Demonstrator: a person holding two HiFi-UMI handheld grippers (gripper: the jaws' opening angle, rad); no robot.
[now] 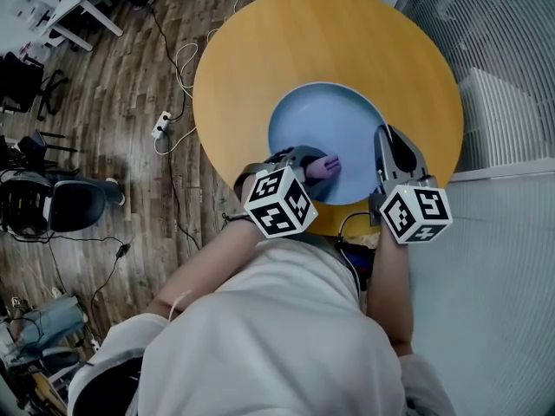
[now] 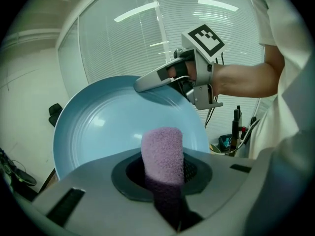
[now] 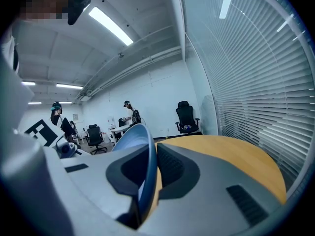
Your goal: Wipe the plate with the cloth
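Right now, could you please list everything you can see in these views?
plate: one, light blue, over the table, rim in the right tongs
cloth: one, lilac, rolled, in the left tongs
table: one, round, orange-yellow, under the plate
office chairs: several, black, across the room
cables: several, white and black, on the wooden floor
blinds: white, beside the table
left tongs: one, grey, shut on the cloth
right tongs: one, grey, shut on the plate's rim
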